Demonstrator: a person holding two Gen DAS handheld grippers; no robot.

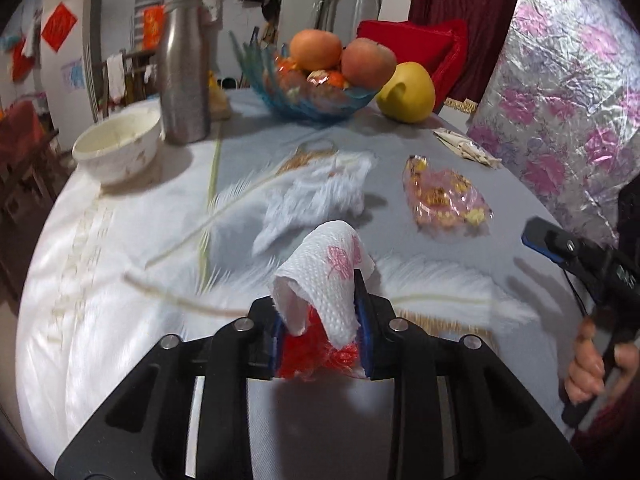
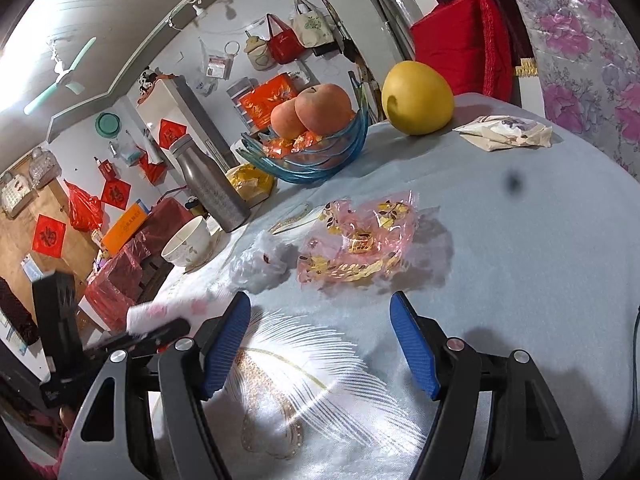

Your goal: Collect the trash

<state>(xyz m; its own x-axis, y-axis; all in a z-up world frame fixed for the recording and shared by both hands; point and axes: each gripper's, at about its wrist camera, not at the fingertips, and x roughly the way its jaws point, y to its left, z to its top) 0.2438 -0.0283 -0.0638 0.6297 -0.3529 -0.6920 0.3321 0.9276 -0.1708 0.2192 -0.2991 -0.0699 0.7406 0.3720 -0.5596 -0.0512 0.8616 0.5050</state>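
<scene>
My left gripper [image 1: 320, 336] is shut on a white paper napkin [image 1: 328, 268] with pink print and a red plastic wrapper [image 1: 320, 354], held above the table. A crumpled clear-white plastic piece [image 1: 316, 194] lies ahead of it; it also shows in the right wrist view [image 2: 260, 262]. A pink-and-gold wrapper [image 1: 446, 200] lies to the right; it also shows in the right wrist view [image 2: 356, 246], just beyond my open, empty right gripper [image 2: 320, 340]. A folded cream packet [image 2: 506, 132] lies far right.
A blue glass fruit bowl [image 1: 320, 100] with peaches, a yellow pomelo [image 1: 408, 92], a steel bottle [image 1: 184, 76] and a white bowl [image 1: 118, 148] stand at the table's far side. A floral foil-covered object [image 1: 568, 88] stands at the right edge.
</scene>
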